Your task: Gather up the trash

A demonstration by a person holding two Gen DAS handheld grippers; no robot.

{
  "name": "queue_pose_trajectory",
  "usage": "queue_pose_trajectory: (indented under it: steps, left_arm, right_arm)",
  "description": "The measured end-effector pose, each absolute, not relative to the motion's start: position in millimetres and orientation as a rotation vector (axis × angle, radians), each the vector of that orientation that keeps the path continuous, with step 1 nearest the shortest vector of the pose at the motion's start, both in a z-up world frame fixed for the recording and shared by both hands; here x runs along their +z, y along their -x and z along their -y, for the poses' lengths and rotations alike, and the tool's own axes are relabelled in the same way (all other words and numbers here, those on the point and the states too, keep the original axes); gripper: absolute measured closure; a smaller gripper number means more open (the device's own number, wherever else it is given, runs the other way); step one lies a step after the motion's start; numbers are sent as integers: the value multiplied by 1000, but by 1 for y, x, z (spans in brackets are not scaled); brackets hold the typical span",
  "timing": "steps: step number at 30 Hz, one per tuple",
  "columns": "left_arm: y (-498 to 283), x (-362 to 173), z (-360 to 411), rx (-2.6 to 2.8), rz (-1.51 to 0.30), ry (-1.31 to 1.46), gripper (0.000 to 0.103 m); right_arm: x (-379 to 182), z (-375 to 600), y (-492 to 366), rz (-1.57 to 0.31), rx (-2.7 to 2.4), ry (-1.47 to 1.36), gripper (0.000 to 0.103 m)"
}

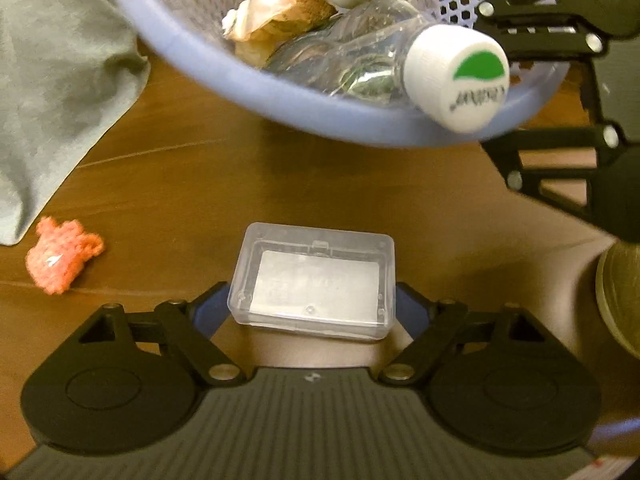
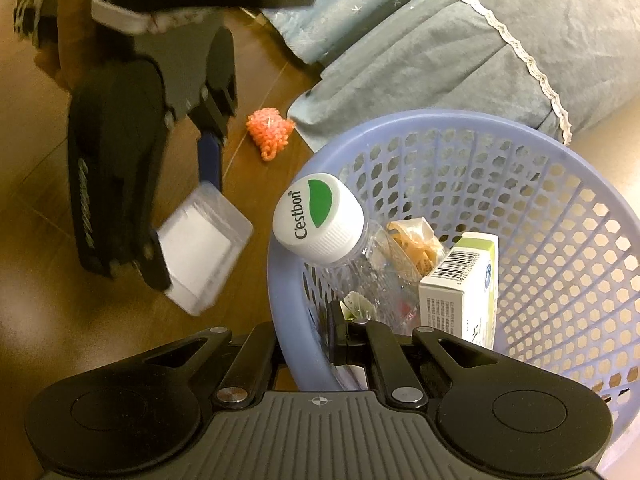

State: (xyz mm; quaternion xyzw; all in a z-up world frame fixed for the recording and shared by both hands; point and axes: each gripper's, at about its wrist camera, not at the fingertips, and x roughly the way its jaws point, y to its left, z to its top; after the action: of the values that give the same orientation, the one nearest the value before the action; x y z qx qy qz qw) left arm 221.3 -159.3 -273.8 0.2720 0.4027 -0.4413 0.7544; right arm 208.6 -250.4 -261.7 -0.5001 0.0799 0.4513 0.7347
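My left gripper (image 1: 312, 308) is shut on a clear plastic box (image 1: 316, 280) with a white insert, held above the wooden floor just in front of a lavender mesh basket (image 1: 224, 76). The right wrist view shows that gripper (image 2: 192, 224) and the box (image 2: 204, 248) left of the basket rim (image 2: 280, 280). My right gripper (image 2: 304, 344) is shut on the basket's near rim, one finger inside and one outside. In the basket lie a crushed clear bottle (image 2: 372, 280) with a white cap (image 2: 316, 220), crumpled paper (image 2: 416, 244) and a barcoded carton (image 2: 460, 292).
An orange crocheted piece (image 1: 60, 256) lies on the wooden floor (image 1: 192, 184) beside grey-blue bedding (image 2: 440, 48). A round olive object (image 1: 620, 292) sits at the right edge. A person's hand and cuff (image 2: 116, 16) hold the left gripper.
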Motion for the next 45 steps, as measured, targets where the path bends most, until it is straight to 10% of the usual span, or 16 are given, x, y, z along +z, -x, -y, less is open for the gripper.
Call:
queue_pose_trajectory:
  steps: [28,45]
  left_arm:
    - [-184,-166,-60,-683,-898,-491,20]
    - [-237,-68,58,-903,-618,-406,19]
  right_arm:
    - [-262,186,-124,-107,1188,1178,100]
    - [-263,184,-126,-112,1188,1191,100]
